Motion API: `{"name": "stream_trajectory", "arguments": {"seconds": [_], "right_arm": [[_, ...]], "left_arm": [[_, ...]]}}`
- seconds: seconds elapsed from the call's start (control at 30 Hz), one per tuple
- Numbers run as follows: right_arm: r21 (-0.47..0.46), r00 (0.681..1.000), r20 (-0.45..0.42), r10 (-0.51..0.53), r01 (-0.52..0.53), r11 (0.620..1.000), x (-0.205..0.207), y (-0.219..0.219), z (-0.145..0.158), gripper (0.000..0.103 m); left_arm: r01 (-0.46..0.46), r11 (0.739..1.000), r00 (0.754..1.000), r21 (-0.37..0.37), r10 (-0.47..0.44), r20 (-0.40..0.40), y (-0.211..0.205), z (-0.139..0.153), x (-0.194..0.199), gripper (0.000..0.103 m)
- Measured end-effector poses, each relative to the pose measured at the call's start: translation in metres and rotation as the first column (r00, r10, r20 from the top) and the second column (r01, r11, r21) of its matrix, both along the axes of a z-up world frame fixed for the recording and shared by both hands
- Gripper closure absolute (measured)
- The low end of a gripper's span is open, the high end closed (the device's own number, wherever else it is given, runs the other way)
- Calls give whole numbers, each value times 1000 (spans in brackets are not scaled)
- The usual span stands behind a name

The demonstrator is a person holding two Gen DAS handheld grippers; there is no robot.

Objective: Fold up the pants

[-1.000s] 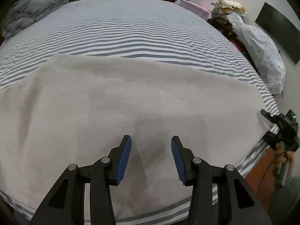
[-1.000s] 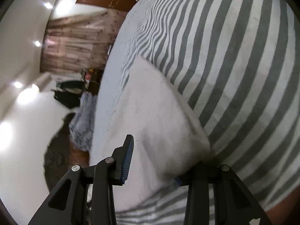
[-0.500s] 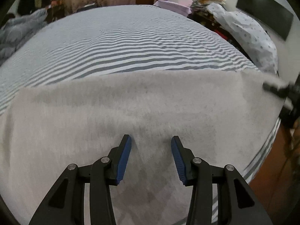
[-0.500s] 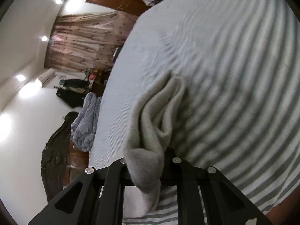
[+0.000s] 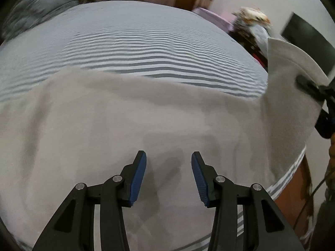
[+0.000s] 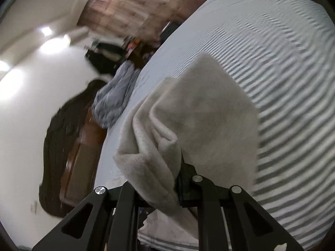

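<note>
Left wrist view: left tool (image 5: 169, 161) hangs over the pale grey fleece pants (image 5: 117, 125), jaws parted with a clear gap, blue pads (image 5: 138, 177) holding nothing, no cloth between them. Pants lie spread flat across the near part of the bed (image 5: 134, 41), which has a grey-and-white striped sheet. At the right edge of this view one end of the pants is lifted off the bed, standing up as a flap, with the right tool (image 5: 309, 87) clamped on it. A bit of a hand shows below that, blurred.

Right wrist view: right tool (image 6: 178, 175) has just been closing and is now pinched tight on a bunched fold of the pants (image 6: 199, 121); cloth drapes over and hides the pads. The rest of the pants trails down onto the striped sheet. Grey blanket (image 6: 117, 96) heaped at the far edge of the bed. Background heavily motion-blurred.
</note>
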State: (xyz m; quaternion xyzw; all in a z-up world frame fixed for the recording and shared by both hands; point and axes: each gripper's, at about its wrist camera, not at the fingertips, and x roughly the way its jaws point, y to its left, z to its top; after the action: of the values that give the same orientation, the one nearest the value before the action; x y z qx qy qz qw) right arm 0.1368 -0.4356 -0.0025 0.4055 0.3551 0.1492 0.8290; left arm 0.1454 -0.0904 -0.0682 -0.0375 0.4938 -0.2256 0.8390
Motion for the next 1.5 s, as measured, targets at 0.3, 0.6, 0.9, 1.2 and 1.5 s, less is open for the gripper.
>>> {"name": "stream_trajectory", "arguments": {"seconds": [0.3,0.6,0.9,1.2,1.5], "right_arm": [[-54,965,-103,242,-248,967,41,144,-34,89],[-222,899,-229,373,-422,879,42,244,-66,81],[-249,894,-233,383,-435,865,7,264,-63,45],[-134,881,-240,407,-446,885,-28,275,-84,45],[-27,907,-231,353,-369,929,-39,242,-100,46]], "left_arm": [[-119,992,993,-46,119,-4,102,8,-6,57],[-158,979,987,-126,156,-31,153,10,-9,55],[-175,943,980,-282,140,-140,175,5,-6,54],[-157,930,976,-331,96,-195,160,3,-14,51],[-168,920,949,-354,54,-312,128,-19,-8,51]]}}
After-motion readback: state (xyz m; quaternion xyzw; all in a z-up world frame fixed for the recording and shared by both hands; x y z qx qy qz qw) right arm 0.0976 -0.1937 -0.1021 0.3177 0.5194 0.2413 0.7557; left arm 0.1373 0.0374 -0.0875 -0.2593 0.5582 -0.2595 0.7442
